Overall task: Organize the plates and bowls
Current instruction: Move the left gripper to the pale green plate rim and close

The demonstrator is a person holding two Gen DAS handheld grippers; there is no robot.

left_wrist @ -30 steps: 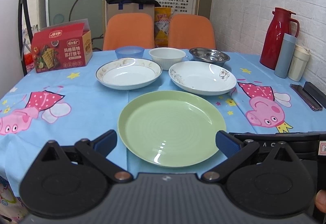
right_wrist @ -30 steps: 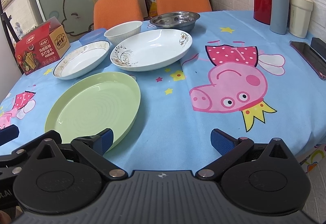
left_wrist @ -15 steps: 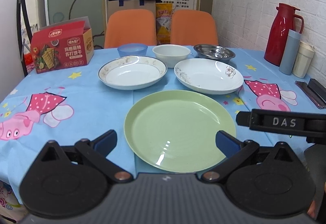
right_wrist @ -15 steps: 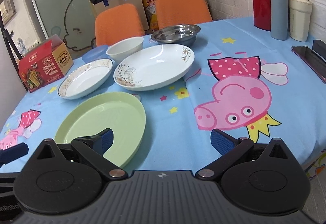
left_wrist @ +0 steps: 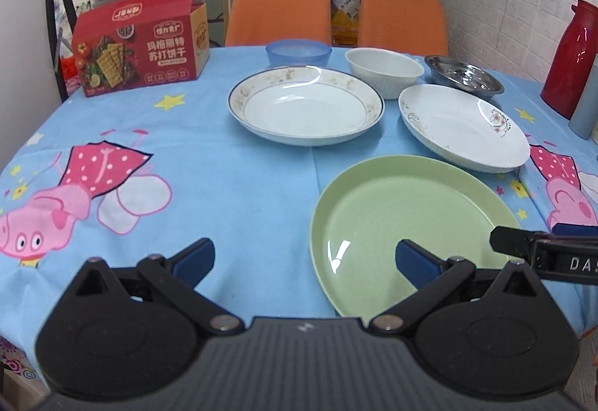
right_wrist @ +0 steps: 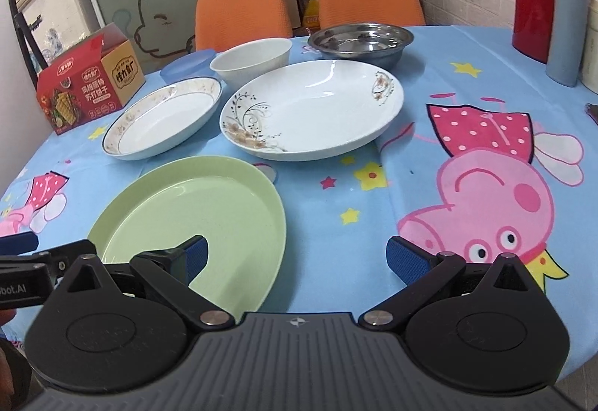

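The green plate (left_wrist: pixel 407 224) lies at the near table edge, with two white plates (right_wrist: pixel 314 108) and the bowls behind it — likely light, stiff and slick, so grip the raised rim. Left gripper (left_wrist: pixel 304 259) and right gripper (right_wrist: pixel 297 255) hover with jaws apart, empty. The soft tablecloth (left_wrist: pixel 231 179) may bunch; orange chairs (left_wrist: pixel 278 9) stand beyond.

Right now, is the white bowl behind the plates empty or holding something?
Empty. The white bowl stands upright behind the floral plate, and the visible part of its inside is bare white in both wrist views.
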